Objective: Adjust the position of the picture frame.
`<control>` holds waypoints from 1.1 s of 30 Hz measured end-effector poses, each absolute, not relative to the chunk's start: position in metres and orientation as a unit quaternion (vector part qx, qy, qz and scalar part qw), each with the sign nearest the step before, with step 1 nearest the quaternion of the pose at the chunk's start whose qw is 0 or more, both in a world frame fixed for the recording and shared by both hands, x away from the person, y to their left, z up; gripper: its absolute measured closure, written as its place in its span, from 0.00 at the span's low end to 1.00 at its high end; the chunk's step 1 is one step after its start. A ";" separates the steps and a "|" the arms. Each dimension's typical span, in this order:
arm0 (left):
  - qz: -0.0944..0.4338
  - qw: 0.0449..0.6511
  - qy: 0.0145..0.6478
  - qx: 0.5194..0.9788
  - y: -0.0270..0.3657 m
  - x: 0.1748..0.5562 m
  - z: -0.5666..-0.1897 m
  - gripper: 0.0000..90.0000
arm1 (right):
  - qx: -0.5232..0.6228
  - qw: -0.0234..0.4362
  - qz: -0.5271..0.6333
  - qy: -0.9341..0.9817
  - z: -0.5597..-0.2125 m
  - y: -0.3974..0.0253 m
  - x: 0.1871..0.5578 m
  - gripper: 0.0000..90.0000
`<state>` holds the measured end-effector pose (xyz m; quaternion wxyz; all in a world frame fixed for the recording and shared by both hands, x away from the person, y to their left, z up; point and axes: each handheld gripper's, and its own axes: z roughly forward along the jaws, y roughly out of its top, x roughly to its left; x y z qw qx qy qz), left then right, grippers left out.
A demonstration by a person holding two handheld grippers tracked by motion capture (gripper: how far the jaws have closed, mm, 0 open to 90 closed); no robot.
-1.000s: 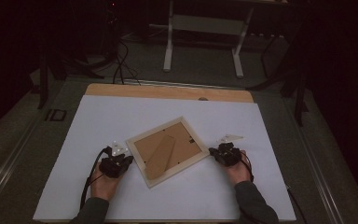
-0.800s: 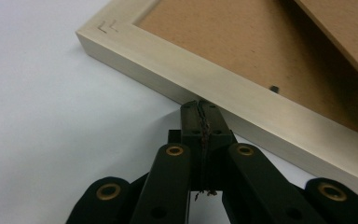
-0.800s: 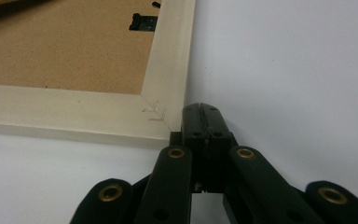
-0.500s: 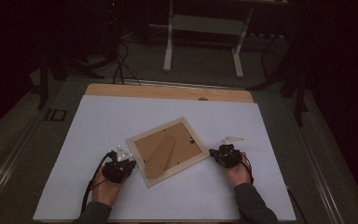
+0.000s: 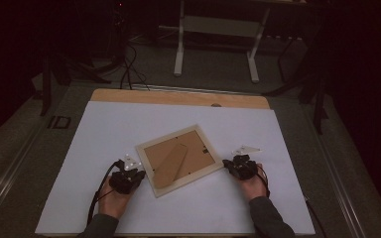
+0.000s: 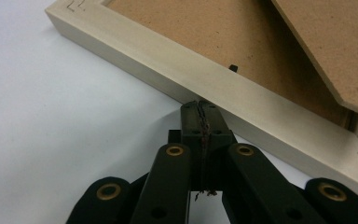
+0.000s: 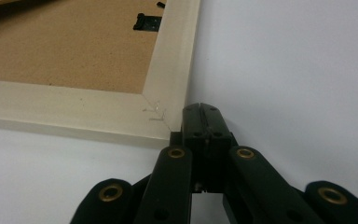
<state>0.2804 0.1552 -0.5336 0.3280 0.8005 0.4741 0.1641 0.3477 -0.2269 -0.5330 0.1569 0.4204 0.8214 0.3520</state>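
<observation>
A pale wooden picture frame (image 5: 178, 158) lies face down and skewed on the white table cover, its brown backing board and stand leg showing. My left gripper (image 5: 138, 173) is shut with nothing between its jaws, its tip touching the frame's left rail (image 6: 205, 74). My right gripper (image 5: 226, 165) is also shut and empty, its tip against the frame's near right corner (image 7: 168, 112). In the left gripper view the closed jaws (image 6: 202, 108) press on the rail; in the right gripper view the jaws (image 7: 202, 111) rest beside the corner.
The white cover (image 5: 104, 129) spans most of the table, with a bare wooden strip (image 5: 178, 98) at the far edge. Black turn clips (image 7: 148, 21) hold the backing. Cables and a stand's legs (image 5: 216, 44) lie on the dark floor beyond.
My left gripper has slid right from a short way off until it touches the frame's left rail. The right gripper and the frame have barely moved.
</observation>
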 end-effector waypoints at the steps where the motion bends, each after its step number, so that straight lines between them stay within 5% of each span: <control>1: 0.162 0.330 0.476 0.799 0.156 0.281 -0.534 1.00 | 0.420 0.157 0.352 0.822 -0.533 -0.227 0.348 1.00; 33: 0.171 0.345 0.493 0.780 0.166 0.317 -0.537 1.00 | 0.416 0.150 0.353 0.825 -0.532 -0.222 0.337 1.00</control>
